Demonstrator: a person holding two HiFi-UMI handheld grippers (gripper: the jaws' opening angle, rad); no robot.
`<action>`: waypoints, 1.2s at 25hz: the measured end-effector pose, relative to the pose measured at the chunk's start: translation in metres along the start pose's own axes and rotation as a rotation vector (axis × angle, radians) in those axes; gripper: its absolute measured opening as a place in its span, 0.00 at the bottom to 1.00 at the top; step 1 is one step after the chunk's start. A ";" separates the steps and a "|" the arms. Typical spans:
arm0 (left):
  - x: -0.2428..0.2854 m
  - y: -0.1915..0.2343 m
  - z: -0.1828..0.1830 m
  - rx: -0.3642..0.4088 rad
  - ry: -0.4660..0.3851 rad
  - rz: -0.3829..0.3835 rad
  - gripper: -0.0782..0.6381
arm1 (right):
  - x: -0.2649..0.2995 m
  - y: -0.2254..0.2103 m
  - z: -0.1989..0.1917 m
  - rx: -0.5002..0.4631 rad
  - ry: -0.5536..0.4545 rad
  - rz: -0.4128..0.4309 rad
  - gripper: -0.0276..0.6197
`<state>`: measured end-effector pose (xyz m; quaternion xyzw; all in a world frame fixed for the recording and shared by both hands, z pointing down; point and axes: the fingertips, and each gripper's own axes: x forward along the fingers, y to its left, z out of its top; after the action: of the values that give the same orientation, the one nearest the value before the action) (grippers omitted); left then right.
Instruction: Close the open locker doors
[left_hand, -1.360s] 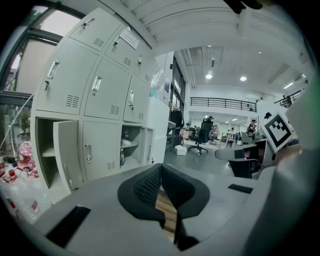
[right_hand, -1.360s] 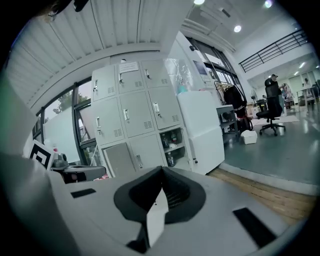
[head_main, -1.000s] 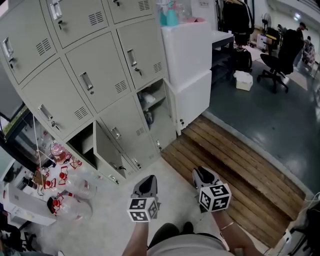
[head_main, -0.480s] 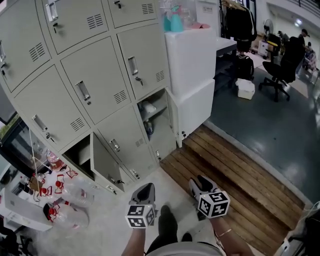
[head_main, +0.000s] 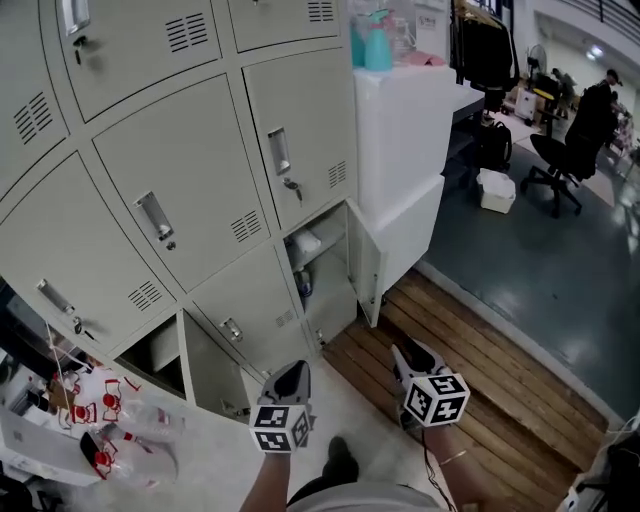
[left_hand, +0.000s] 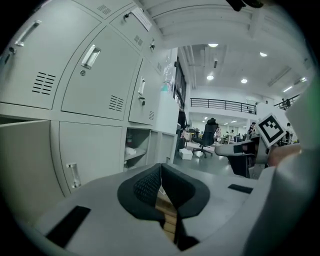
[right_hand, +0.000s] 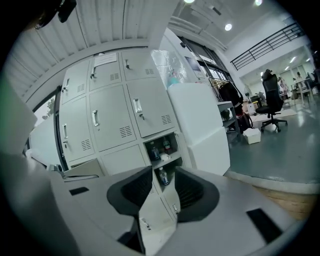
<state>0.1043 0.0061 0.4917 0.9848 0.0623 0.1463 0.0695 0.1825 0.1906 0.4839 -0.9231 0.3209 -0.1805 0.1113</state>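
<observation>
Hovering closest to the person, just in front of the bottom row of the locker bank (head_main: 190, 190), the left gripper (head_main: 291, 372) is holding its jaws pressed together at the tips, with nothing between them. Beside it, over the near edge of the wooden platform (head_main: 480, 370) lying at the foot of the locker bank, the right gripper (head_main: 407, 352) is standing with its jaws apart. They have just been opening wide and then easing in a little, and nothing is sitting between them. Neither tool is touching a door.

Beyond the left gripper, a bottom-row door (head_main: 207, 370) toward the bank's left is hanging open, edge-on to the head camera. Farther along, the bottom-right door (head_main: 366, 262) is standing open toward the platform, showing bottles (right_hand: 163, 176) on the shelves inside. The other visible doors are sitting shut.

A white cabinet (head_main: 400, 130) is standing against the bank's right end, and an office chair (head_main: 558, 160) is sitting well beyond it.
</observation>
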 end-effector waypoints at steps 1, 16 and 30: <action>0.008 0.009 0.004 0.001 0.001 -0.006 0.14 | 0.012 -0.001 0.005 0.001 -0.003 -0.010 0.24; 0.080 0.070 0.026 -0.017 0.018 -0.052 0.14 | 0.091 -0.026 0.027 -0.006 0.005 -0.111 0.22; 0.133 0.091 0.048 -0.024 0.007 0.017 0.14 | 0.167 -0.064 0.072 -0.060 0.001 -0.056 0.22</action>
<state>0.2544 -0.0694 0.4980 0.9838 0.0527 0.1512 0.0801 0.3682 0.1407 0.4828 -0.9346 0.3001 -0.1741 0.0782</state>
